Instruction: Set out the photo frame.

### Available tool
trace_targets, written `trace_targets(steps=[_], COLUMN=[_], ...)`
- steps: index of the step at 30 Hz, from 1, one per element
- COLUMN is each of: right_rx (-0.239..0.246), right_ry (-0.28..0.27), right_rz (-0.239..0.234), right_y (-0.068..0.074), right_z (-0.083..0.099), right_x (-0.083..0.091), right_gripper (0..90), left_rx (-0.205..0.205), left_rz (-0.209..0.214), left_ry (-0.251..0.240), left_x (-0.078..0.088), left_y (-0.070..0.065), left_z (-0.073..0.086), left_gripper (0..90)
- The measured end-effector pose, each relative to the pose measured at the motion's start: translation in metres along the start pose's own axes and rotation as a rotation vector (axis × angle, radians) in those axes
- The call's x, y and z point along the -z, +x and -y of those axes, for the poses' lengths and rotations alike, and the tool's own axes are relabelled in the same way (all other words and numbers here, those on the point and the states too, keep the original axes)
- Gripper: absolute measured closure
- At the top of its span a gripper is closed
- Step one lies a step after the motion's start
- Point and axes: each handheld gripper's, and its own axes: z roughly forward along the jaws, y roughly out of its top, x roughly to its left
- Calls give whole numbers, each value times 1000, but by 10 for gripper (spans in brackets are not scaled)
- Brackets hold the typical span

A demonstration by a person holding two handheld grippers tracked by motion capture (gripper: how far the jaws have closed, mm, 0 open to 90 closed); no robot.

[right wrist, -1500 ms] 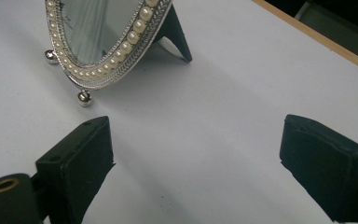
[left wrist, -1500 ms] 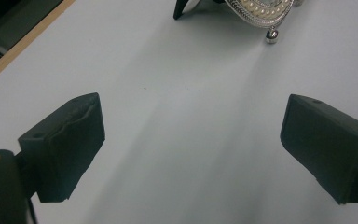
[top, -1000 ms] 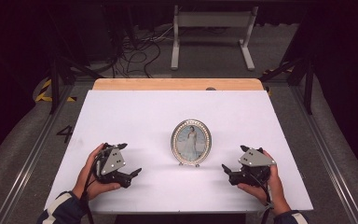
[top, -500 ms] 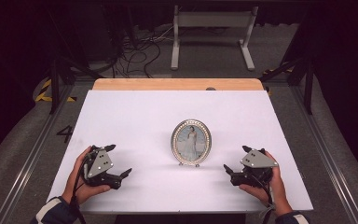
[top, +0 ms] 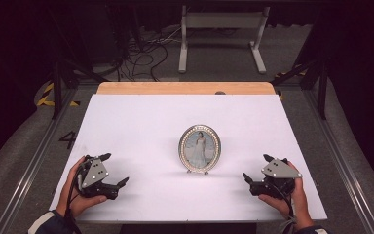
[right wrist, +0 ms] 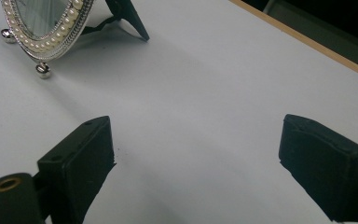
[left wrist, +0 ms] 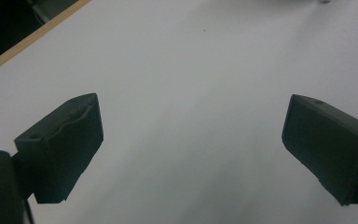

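The oval picture frame stands upright mid-tabletop between the left gripper and right gripper, well apart from both, whose jaws gape empty.

Silver pearl-edged oval frame, white table, black jaws

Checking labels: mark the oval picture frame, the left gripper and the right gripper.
oval picture frame [top: 199, 149], high view, on the photo at its middle.
left gripper [top: 113, 169], high view, midway between its fingers' tips.
right gripper [top: 257, 168], high view, midway between its fingers' tips.
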Motion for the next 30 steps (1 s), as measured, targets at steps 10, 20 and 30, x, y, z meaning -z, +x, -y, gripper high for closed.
trace_targets(steps=[10,20,30], right_rx=[-34,-67,-118], right_ry=[1,-1,-4], right_rz=[40,70,91], right_y=[-10,-17,-22], right_z=[11,21,35], right_x=[7,11,17], right_gripper=[102,102,101], left_rx=[58,125,161], left_rz=[-33,-49,-76], left_ry=[13,9,-5], left_x=[11,21,30], left_y=[13,23,27], left_z=[19,36,43], left_gripper=[59,59,59])
